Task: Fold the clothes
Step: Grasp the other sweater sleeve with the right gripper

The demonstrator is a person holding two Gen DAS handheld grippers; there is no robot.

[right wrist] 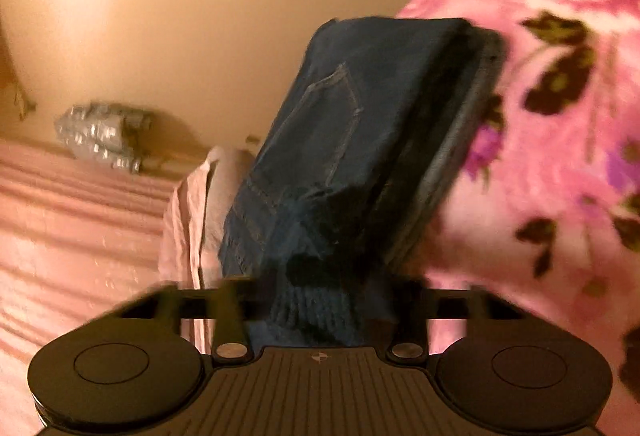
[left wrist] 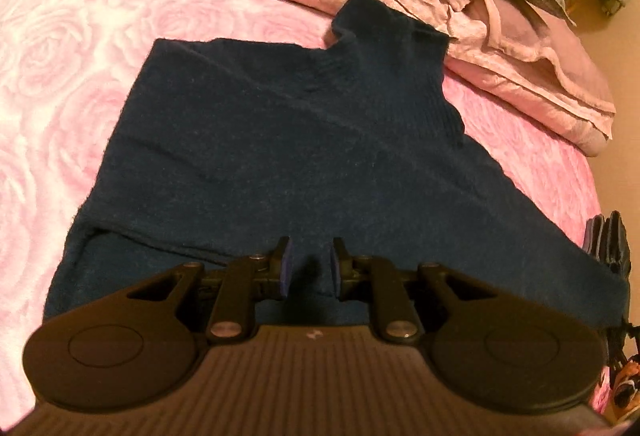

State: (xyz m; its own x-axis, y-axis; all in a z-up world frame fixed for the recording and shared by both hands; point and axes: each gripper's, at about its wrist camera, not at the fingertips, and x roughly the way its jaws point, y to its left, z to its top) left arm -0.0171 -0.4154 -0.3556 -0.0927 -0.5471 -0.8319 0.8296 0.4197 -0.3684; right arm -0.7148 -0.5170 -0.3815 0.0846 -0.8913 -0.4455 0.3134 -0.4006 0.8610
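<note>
The dark blue turtleneck sweater point(left wrist: 280, 139) lies flat on the pink rose-patterned bedspread point(left wrist: 72, 47), soft, floppy knit best taken at a cuff or hem, the left gripper point(left wrist: 310, 268) slightly spread and empty above it, the right gripper point(right wrist: 316, 300) pinching a ribbed sleeve cuff point(right wrist: 308, 308).

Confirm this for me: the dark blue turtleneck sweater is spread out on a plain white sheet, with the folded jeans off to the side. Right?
Not quite. The dark blue turtleneck sweater lies on a pink rose-patterned bedspread, not a plain white sheet; the left wrist view shows it. The folded jeans do sit off to the side, seen in the right wrist view.
</note>
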